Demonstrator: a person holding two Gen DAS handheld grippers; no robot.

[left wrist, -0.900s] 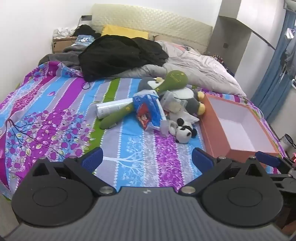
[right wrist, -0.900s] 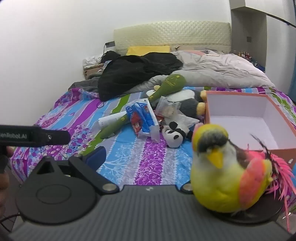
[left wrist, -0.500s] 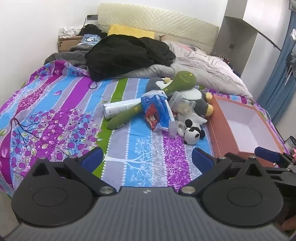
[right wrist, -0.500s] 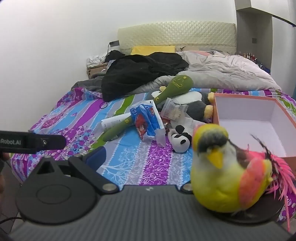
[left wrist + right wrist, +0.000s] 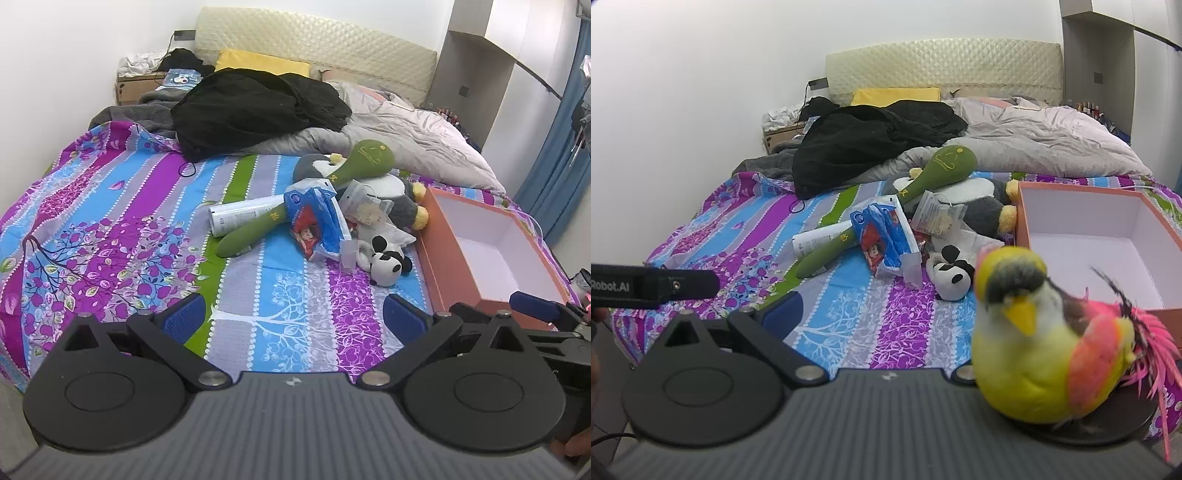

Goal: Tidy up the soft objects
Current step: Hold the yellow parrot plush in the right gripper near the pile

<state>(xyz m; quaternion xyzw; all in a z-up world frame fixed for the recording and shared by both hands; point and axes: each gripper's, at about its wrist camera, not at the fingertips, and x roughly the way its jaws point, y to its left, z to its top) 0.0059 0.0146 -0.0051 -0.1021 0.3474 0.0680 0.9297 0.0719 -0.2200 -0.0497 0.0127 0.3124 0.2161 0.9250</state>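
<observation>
I see the bed [image 5: 110,229] with a striped flower sheet. On its right side stands an open orange box [image 5: 436,243], white inside. Just left of it lies a pile of soft toys [image 5: 373,192], the small panda [image 5: 388,260] nearest. My left gripper [image 5: 293,315] and right gripper [image 5: 886,306] both have jaws wide apart, nothing between them. A toy bird [image 5: 1034,339] sits on the right gripper's body.

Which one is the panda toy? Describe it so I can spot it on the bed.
Find the orange box on the striped bedspread. Just left of its near corner, at the near edge of the toy pile, lies the small panda plush. It is the only black-and-white toy, much smaller than the grey penguin plush behind it.
</observation>
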